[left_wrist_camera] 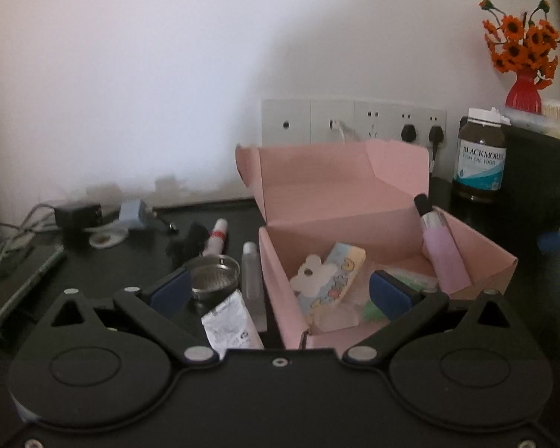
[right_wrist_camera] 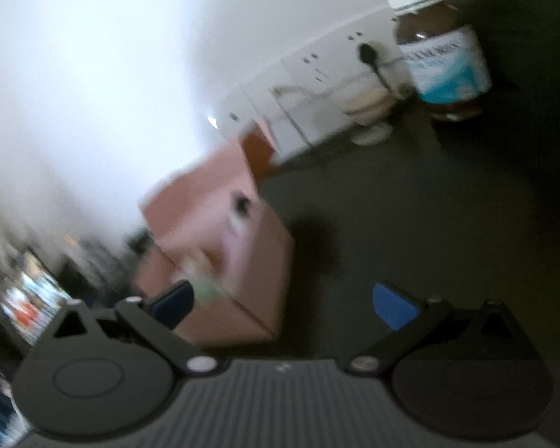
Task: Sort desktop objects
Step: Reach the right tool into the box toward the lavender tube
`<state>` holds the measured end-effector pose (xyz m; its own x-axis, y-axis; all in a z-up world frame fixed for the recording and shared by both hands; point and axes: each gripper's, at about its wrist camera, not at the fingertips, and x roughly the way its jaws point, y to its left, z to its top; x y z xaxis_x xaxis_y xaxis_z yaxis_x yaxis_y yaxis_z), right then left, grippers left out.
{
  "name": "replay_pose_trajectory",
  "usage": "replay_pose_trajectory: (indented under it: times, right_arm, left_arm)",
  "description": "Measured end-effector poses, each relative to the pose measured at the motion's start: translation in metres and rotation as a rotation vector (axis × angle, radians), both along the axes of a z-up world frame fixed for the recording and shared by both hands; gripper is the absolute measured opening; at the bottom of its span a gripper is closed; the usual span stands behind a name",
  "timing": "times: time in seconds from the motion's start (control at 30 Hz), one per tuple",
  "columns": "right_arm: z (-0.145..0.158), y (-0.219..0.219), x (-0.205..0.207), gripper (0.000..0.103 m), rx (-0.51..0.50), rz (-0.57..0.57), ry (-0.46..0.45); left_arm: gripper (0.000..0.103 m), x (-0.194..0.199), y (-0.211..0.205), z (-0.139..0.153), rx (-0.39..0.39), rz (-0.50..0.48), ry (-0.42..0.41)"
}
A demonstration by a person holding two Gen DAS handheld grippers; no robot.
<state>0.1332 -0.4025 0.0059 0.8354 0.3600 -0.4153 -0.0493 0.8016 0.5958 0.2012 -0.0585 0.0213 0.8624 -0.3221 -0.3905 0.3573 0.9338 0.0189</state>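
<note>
Jaws wide and empty on both the left gripper (left_wrist_camera: 280, 289) and the right gripper (right_wrist_camera: 283, 304); we lower left squarely over the tube (left_wrist_camera: 232, 323) beside the pink box (left_wrist_camera: 478, 246).

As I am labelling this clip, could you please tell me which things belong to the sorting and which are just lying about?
Sorting: open pink cardboard box, steel funnel, clear slim tube, white crimped tube, red-banded tube.
Lying about: brown supplement bottle, red vase of orange flowers, black charger.

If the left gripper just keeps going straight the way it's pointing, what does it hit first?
Most likely the near left corner of the pink box, which sits between the open left gripper's fingers; the white tube lies just left of that line. Depth is hard to judge here.
</note>
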Motion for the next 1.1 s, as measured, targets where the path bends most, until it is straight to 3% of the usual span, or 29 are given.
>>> replay_pose_trajectory:
  times: [0.1, 0.17, 0.27, 0.73, 0.93, 1.1]
  right_arm:
    - [0.024, -0.005, 0.031, 0.102, 0.097, 0.060, -0.034]
    - [0.035, 0.002, 0.051, 0.102, 0.109, 0.083, -0.040]
    - [0.040, 0.021, 0.081, 0.102, 0.120, 0.151, 0.016]
    - [0.035, 0.070, 0.115, 0.102, -0.049, 0.144, 0.058]
    - [0.027, 0.088, 0.127, 0.102, -0.022, 0.228, 0.093]
    - [0.030, 0.110, 0.131, 0.102, -0.107, 0.272, 0.094]
  left_arm:
    - [0.103, 0.001, 0.001, -0.001, -0.004, 0.003, 0.010]
    - [0.103, 0.002, 0.002, -0.001, -0.009, 0.003, 0.012]
    - [0.103, 0.002, 0.003, -0.001, -0.013, 0.001, 0.015]
    - [0.103, 0.001, 0.001, 0.001, 0.004, 0.001, 0.001]
    - [0.103, 0.000, -0.001, 0.001, 0.009, -0.002, -0.004]
    - [0.103, 0.001, 0.000, 0.001, 0.005, 0.003, 0.002]
